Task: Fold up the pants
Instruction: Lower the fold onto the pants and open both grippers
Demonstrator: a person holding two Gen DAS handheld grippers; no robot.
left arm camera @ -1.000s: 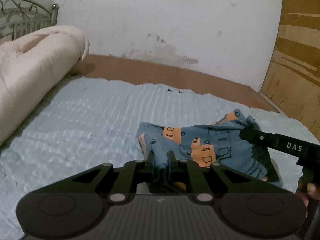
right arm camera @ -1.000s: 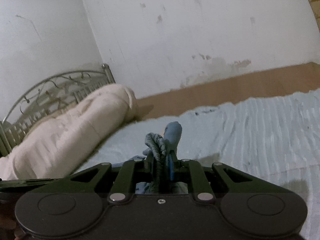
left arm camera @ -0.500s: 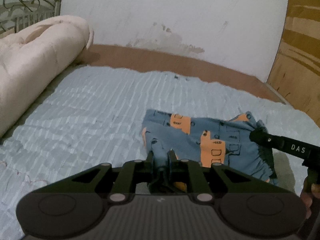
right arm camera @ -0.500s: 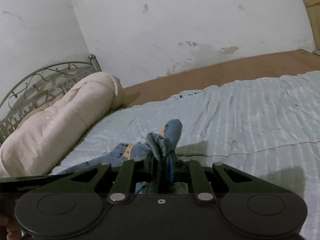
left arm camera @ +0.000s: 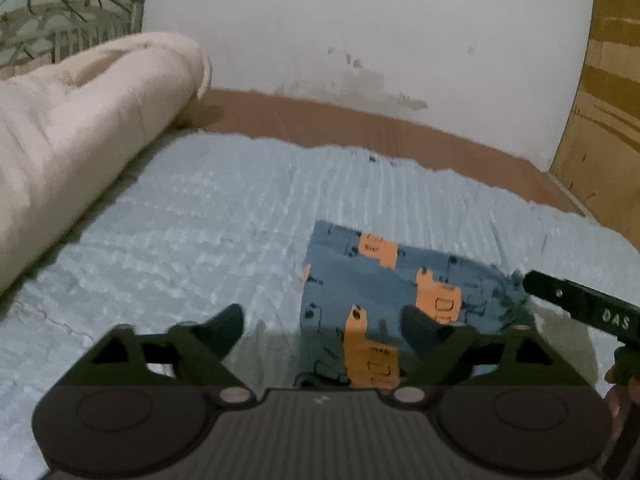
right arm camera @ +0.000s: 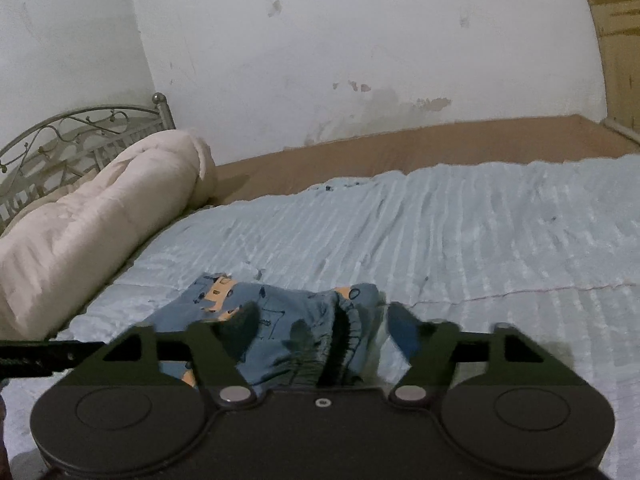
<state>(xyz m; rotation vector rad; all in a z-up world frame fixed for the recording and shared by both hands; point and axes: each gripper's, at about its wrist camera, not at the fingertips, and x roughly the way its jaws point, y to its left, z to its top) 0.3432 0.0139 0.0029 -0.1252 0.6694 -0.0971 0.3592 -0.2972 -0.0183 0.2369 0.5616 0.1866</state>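
Small blue pants with orange car prints point(left arm camera: 384, 292) lie folded flat on the light blue bedspread point(left arm camera: 200, 216). My left gripper point(left arm camera: 322, 320) is open just above the pants' near left edge, holding nothing. In the right wrist view the pants point(right arm camera: 280, 312) lie bunched, their dark elastic waistband between the open fingers of my right gripper point(right arm camera: 324, 320), which grips nothing. The right gripper's black body point(left arm camera: 584, 304) shows at the right of the left wrist view, beside the waistband end.
A rolled cream duvet point(left arm camera: 80, 120) lies along the left side of the bed before a metal headboard point(right arm camera: 72, 136). A brown bed edge point(left arm camera: 360, 124) and a stained white wall are behind. A wooden panel point(left arm camera: 604, 120) stands at the right.
Both grippers were shut on the pants and have opened, letting the cloth drop. The pants now lie flatter on the bed.
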